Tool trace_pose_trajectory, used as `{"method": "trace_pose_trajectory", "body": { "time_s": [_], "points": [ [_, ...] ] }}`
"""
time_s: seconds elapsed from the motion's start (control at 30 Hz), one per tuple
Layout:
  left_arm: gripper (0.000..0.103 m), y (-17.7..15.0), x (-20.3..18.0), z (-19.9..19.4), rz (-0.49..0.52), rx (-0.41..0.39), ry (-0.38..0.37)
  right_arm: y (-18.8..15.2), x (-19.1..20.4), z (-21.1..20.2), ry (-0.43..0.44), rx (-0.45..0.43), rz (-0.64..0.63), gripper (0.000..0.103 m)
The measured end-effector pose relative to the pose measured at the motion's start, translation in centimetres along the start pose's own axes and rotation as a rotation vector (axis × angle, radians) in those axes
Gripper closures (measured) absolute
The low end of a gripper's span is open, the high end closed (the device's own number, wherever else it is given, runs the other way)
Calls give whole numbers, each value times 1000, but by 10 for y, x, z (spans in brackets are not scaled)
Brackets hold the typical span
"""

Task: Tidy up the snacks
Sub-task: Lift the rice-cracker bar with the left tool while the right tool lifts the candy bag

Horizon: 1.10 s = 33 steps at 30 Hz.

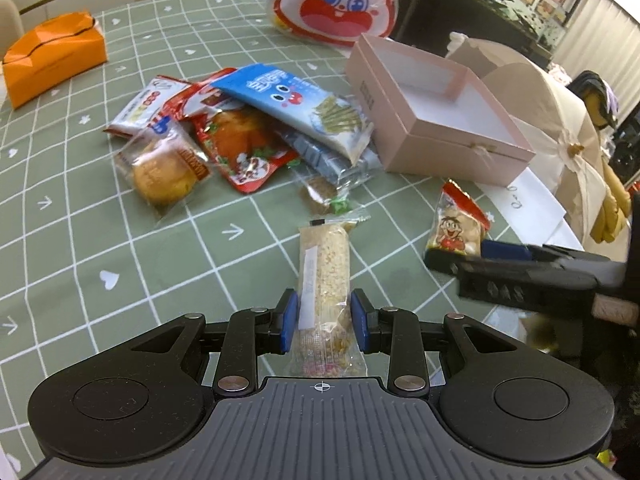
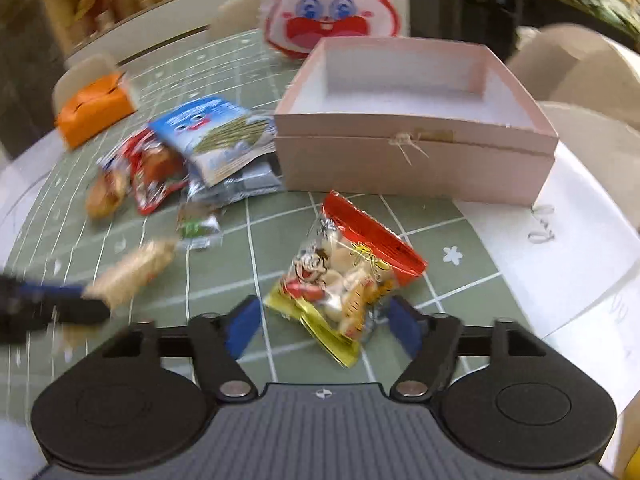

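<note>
Sorting snacks into the pink box [image 2: 416, 160] on the green worktop [image 1: 80, 240].

Left tongs [image 1: 324, 322] were clamped on a clear-wrapped rice bar [image 1: 325, 268], their blue pads pressing its near end, the bar pointing toward the box. Right tongs [image 2: 326, 326] stood open astride a red-topped cartoon snack bag [image 2: 352, 276] that lay on the worktop just in front of the box; the pads did not appear to touch it. A heap of other packets [image 1: 248, 140] lay beside the box's left wall, and the box looked empty. Judged from this, the step in hand was grasping the bag: the tongs would best close across its crinkled middle, squarely, then lift clear of the box's front wall before releasing inside.
</note>
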<state>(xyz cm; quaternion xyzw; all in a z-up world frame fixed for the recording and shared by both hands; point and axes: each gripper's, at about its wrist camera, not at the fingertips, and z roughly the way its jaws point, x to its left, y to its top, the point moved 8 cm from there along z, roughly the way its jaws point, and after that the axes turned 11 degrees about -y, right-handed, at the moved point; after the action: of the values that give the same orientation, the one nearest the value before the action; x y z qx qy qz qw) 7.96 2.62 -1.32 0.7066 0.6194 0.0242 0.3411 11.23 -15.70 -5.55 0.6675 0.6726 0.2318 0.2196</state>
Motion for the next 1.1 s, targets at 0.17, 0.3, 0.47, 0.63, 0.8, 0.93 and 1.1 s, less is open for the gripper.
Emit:
{"method": "trace_pose_trajectory", "body": {
  "time_s": [0.17,0.3,0.47,0.63,0.8,0.93,1.1],
  "points": [
    [69,-5,0,-4,12,5,0,9,4,10,-105,-33,103,23],
    [69,-9,-5,-5,41,22,-20,7,6,7,-156,-51,19,47],
    [70,-8,-24,-13,95,24,-111,3,-13,-29,-96,-38,-30,52],
    [91,56,-64,-40,148,-133,-244,67,-43,-103,-107,-240,-77,52],
    [91,140,-96,-38,215,-293,-264,157,-76,-153,-154,-449,-90,52],
    [91,148,-95,-18,203,-226,-238,178,-88,-128,-157,-406,-127,52],
    [86,82,-75,-12,273,-79,-155,124,-74,-69,-55,-242,-164,52]
  ]
}}
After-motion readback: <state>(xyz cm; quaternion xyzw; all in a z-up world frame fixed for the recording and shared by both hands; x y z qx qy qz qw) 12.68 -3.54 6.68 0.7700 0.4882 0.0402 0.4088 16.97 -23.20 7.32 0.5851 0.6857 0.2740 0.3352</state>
